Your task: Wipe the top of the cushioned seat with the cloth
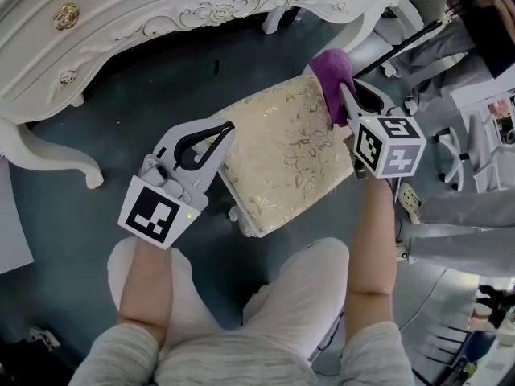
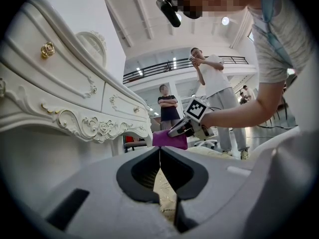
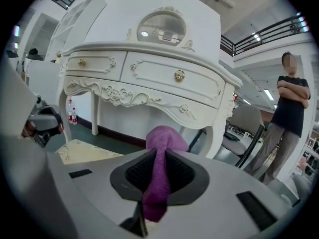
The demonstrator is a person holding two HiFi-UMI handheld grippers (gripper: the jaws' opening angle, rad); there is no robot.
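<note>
Purple, perhaps terry cloth [image 1: 331,79]; brocade seat [image 1: 278,155]

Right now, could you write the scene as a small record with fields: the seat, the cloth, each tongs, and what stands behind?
seat: cream cushioned seat with a gold floral pattern
cloth: purple cloth, at the seat's far right corner in the head view
right tongs: shut on the cloth
left tongs: shut, nothing between them, by the seat's left edge
cloth touching seat: cannot tell
behind: white ornate dressing table
</note>
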